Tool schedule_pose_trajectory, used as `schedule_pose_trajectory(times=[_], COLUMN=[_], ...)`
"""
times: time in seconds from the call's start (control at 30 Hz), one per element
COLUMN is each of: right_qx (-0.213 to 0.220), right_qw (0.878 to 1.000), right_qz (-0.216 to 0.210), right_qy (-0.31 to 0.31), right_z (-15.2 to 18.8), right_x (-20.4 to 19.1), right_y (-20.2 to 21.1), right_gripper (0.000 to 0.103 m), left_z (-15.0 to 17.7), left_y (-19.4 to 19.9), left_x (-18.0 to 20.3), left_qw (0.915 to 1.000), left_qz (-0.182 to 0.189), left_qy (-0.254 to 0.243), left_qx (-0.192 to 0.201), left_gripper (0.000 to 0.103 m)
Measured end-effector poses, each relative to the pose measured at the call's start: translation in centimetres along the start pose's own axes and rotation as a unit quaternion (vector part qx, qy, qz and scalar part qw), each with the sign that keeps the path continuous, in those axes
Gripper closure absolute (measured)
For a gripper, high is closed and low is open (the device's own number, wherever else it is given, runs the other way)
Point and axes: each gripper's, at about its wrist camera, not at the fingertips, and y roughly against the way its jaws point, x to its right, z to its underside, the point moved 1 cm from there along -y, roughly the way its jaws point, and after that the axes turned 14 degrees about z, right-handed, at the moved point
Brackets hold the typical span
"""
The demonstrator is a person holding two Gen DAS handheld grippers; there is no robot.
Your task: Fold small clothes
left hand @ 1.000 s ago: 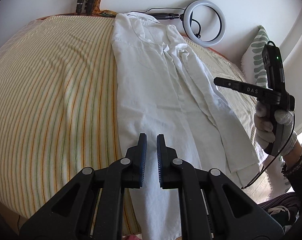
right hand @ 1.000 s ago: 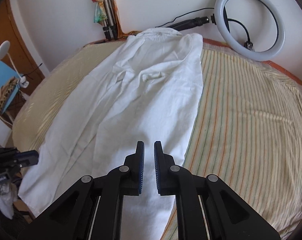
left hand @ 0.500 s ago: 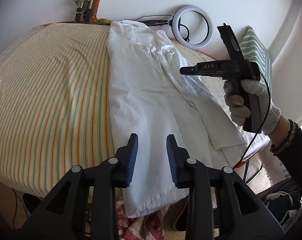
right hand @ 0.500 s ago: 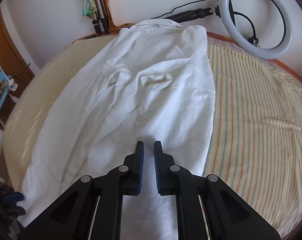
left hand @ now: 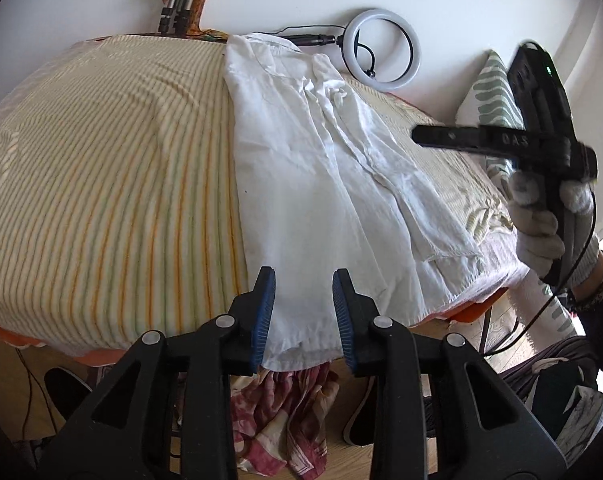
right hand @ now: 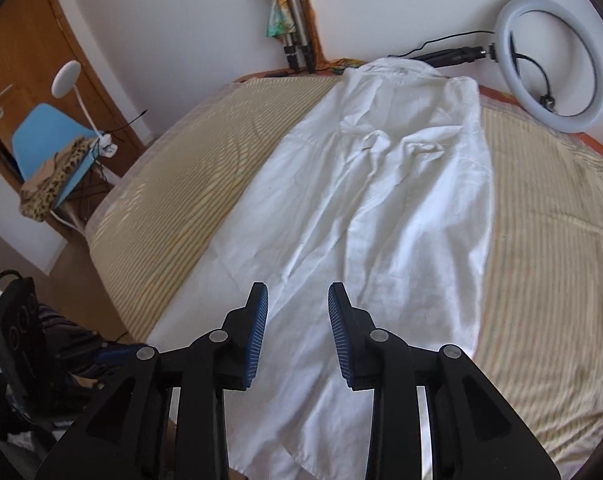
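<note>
Striped bed [left hand: 101,184] bearing a white shirt [left hand: 325,184] laid lengthwise, collar toward the wall, hem overhanging the near edge. Ring light [right hand: 549,64] against the wall beyond. Left tongs [left hand: 303,312] parted, nothing clamped, above the hem; right tongs [right hand: 297,332], jaws opening, empty, above the shirt's lower half.

A ring light [right hand: 549,64] leans against the white wall behind the striped bed [left hand: 101,184], near folded tripod legs [right hand: 295,46]. Red patterned cloth [left hand: 285,420] lies on the floor; a blue chair [right hand: 47,140] holds leopard-print fabric [right hand: 49,184].
</note>
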Motion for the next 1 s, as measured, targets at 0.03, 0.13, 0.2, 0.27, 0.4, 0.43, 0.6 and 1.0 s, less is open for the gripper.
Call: schedule_pose_trajectory(times=[0.03,0.13,0.2,0.27,0.4,0.43,0.6,1.0], right_qx=[-0.001,-0.013,-0.018,-0.036,-0.060,-0.067,-0.111,-0.094], right_qw=[1.000,0.999,0.998,0.997,0.993,0.992,0.991,0.984], right_qz=[0.007,0.005,0.027,0.031,0.066,0.061,0.041,-0.026], right_qy=[-0.014,-0.043,-0.045,-0.063,-0.078,-0.083,-0.065,-0.152], right_z=[0.5,2.1,3.0,4.1,7.3,8.0,10.8,10.7], right_x=[1.0,3.0,3.8,4.7,6.5,6.9,6.6,10.0], right_y=[0.4,0.8,0.8,0.8,1.0,1.0,0.3,0.6], right_gripper=[0.073,0.078,0.078,0.078,0.077,0.077,0.084,0.063], left_z=[-0.5,-2.0,-2.9,-3.3,-3.3,-3.2,-2.5,-1.6], left_y=[0.2,0.3,0.0,-0.3,-0.9,-1.1,-1.6,-1.9], left_x=[-0.1,0.3,0.8,1.2,0.5,-0.1,-2.4,-3.2], left_qw=[1.0000,0.9999,0.9998,0.9997,0.9999,0.9999,0.9990,0.9957], left_qz=[-0.001,0.001,0.003,0.005,-0.004,-0.014,-0.027,0.004], left_qy=[0.002,-0.006,-0.016,-0.022,-0.009,-0.003,0.030,0.075], left_qx=[0.003,0.011,0.015,0.013,0.005,0.005,-0.018,-0.054], left_gripper=[0.074,0.074,0.074,0.074,0.068,0.062,0.062,0.062])
